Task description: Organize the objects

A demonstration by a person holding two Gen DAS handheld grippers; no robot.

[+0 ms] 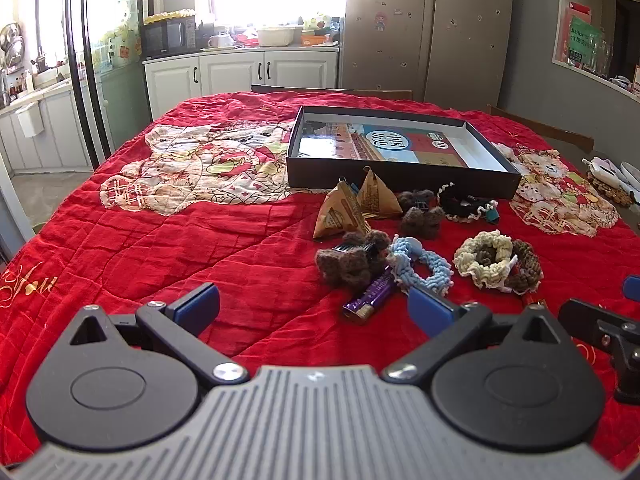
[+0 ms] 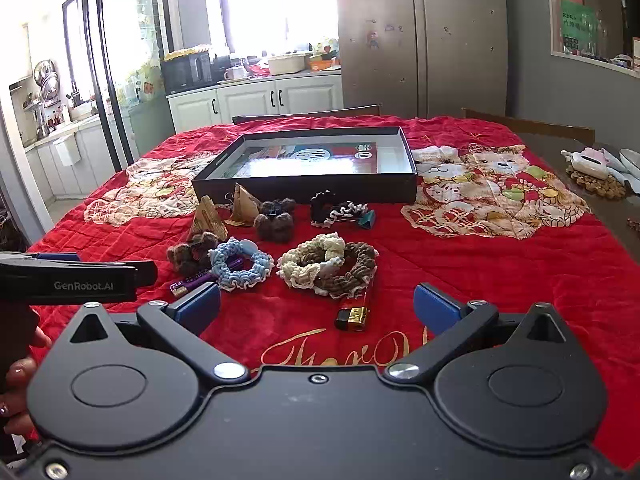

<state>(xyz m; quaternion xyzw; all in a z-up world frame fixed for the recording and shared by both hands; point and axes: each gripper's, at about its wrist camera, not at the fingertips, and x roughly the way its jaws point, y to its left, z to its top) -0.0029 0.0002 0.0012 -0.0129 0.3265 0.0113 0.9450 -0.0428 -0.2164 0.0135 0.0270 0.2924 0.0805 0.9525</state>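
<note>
A shallow black box [image 1: 400, 178] [image 2: 304, 190] lies open on the red quilt, a printed sheet inside. In front of it sits a cluster: two tan pyramid packets [image 1: 340, 212] [image 2: 208, 216], brown fuzzy clips [image 1: 348, 260] [image 2: 276, 220], a blue scrunchie [image 1: 424, 268] [image 2: 240, 262], a cream scrunchie [image 1: 486, 258] [image 2: 312, 260], a brown scrunchie [image 2: 356, 268], a black scrunchie [image 1: 464, 202] [image 2: 336, 208], a purple lighter [image 1: 370, 298] [image 2: 192, 282] and a red lighter [image 2: 354, 310]. My left gripper [image 1: 314, 308] hovers open near the purple lighter. My right gripper [image 2: 316, 306] is open, just short of the red lighter.
The red quilt [image 1: 160, 248] [image 2: 500, 272] covers the table. A white dish on a brown mat [image 2: 592, 168] sits at the far right on bare wood. Chair backs [image 2: 528, 126] stand behind the table. A hand [image 2: 16, 380] holds the left gripper's body.
</note>
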